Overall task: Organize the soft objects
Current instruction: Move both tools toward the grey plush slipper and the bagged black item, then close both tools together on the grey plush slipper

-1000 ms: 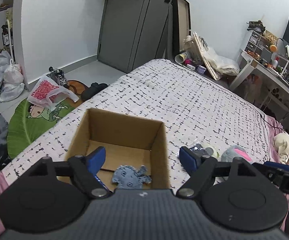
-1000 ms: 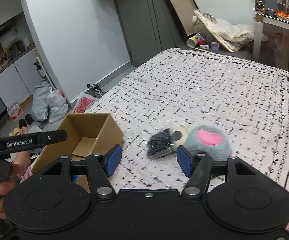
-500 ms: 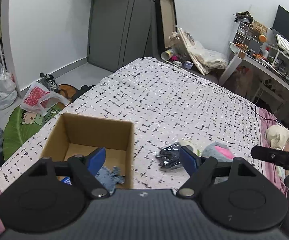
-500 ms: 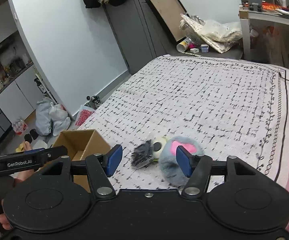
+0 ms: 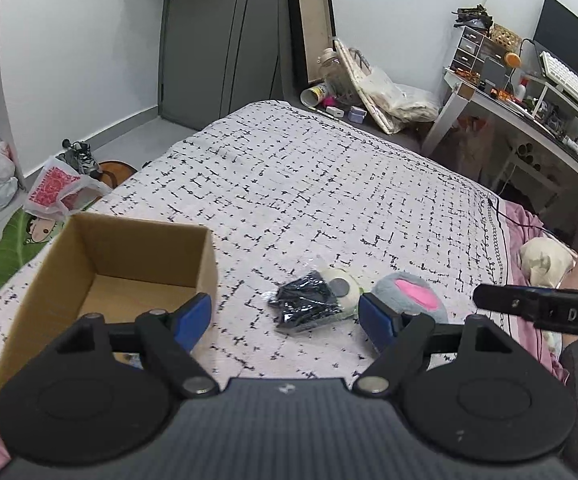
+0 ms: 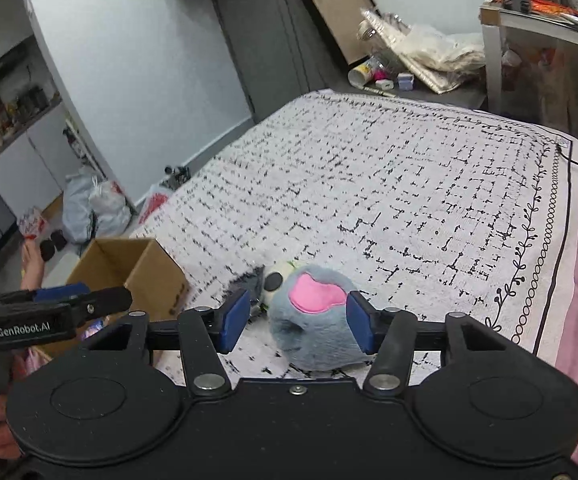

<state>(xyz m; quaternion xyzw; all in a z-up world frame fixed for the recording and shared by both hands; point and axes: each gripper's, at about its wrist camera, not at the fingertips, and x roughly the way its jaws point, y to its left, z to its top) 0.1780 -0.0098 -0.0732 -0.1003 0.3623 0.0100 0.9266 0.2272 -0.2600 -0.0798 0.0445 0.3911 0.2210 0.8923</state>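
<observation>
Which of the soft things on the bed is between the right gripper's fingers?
The grey plush with the pink patch; the right gripper is closing around it. The black bagged bundle lies outside, nearer the cardboard box.

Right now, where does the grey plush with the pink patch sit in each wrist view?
Left wrist: grey plush lies lower right of centre on the bed, just behind the claw's right finger.
Right wrist: it sits bottom centre, between the closing claw's fingers, near the right one.
Shared landmark: the cardboard box, left of the plush in both.
</observation>
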